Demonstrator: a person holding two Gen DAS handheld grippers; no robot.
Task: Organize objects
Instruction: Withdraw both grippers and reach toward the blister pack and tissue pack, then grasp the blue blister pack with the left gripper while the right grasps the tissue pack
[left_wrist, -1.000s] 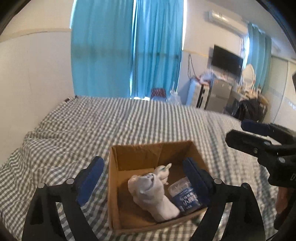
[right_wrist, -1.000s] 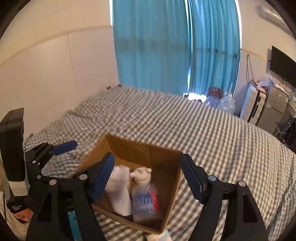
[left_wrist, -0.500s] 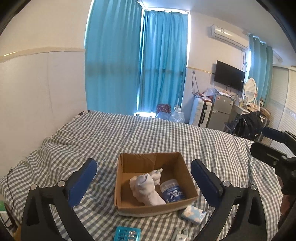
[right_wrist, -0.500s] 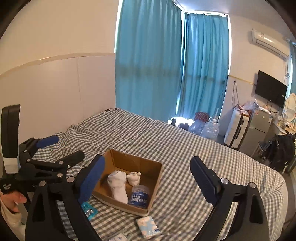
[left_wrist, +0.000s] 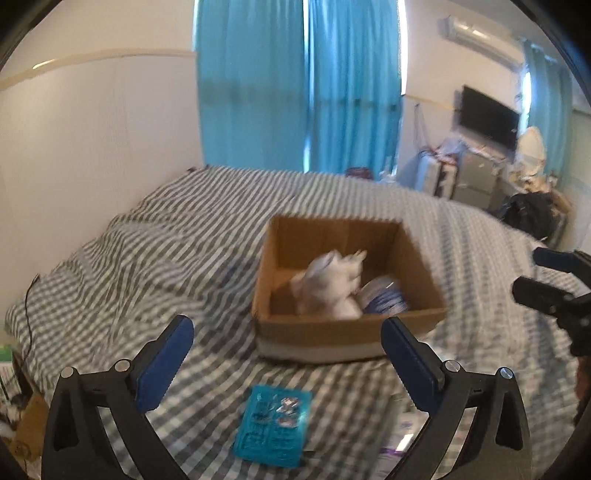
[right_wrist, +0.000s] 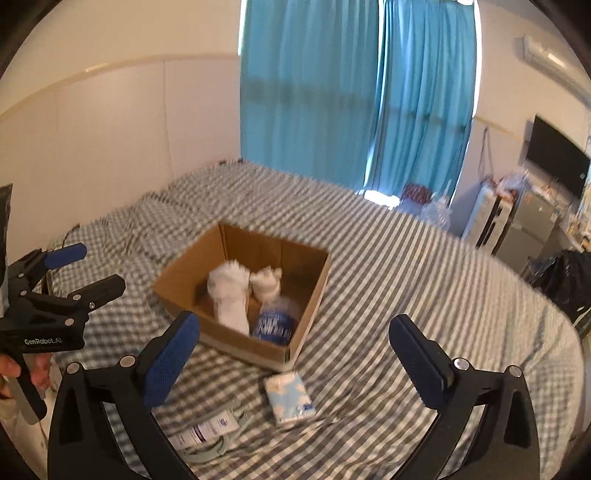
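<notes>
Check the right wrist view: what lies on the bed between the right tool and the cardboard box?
A small tissue pack lies on the checked bedding between the open right tool and the cardboard box, seen in the right wrist view.

Left gripper (left_wrist: 284, 363) and right gripper (right_wrist: 293, 360) both gape wide, empty.

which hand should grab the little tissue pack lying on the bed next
Right. The open right claw points almost straight at the tissue pack lying just before the box. The left claw faces the teal blister pack instead.
</notes>
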